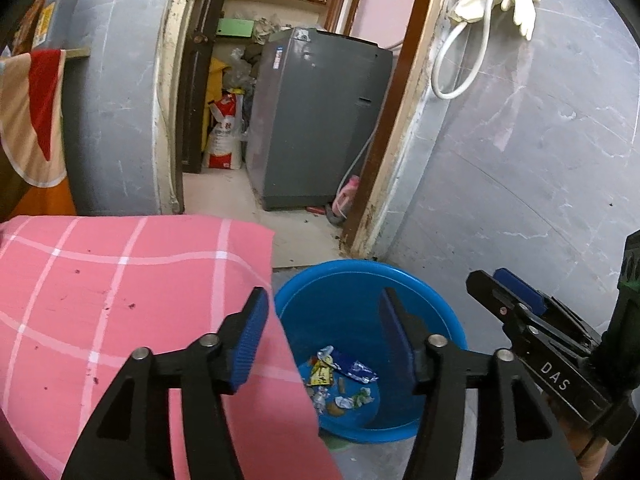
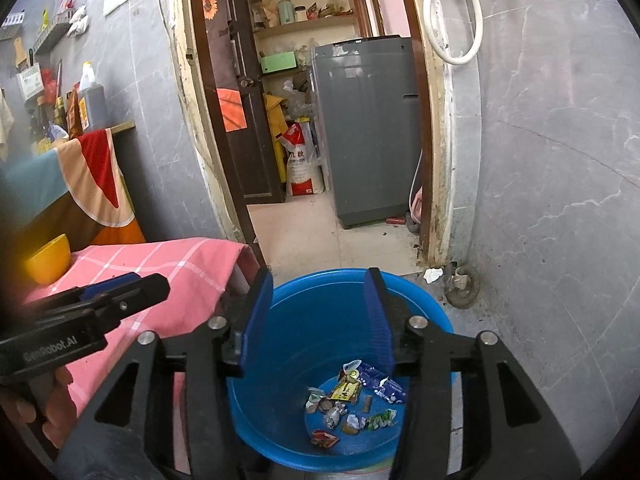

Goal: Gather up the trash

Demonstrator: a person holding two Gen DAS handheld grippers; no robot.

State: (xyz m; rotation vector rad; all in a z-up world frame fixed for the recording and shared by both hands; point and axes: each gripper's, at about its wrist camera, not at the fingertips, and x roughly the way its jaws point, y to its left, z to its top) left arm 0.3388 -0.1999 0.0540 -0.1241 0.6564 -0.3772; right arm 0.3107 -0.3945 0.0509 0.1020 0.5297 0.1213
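Observation:
A blue plastic bucket (image 1: 360, 280) (image 2: 320, 284) stands on the floor beside a pink checked tablecloth (image 1: 120, 280) (image 2: 180, 268). Several crumpled wrappers and scraps of trash (image 1: 340, 376) (image 2: 352, 396) lie at its bottom. My left gripper (image 1: 324, 336) hangs over the bucket's near left rim, open, with nothing between its blue pads. My right gripper (image 2: 318, 316) is above the bucket's mouth, open and empty too. Each gripper shows in the other's view: the right gripper (image 1: 504, 292) at the right edge, the left gripper (image 2: 132, 288) over the cloth.
A yellow bowl (image 2: 48, 258) sits on the cloth at left. A doorway leads to a grey washing machine (image 1: 316, 120) (image 2: 368, 128) and a sack (image 2: 302, 160). A white paper scrap (image 2: 433, 275) lies on the floor by the door frame. Grey tiled wall stands to the right.

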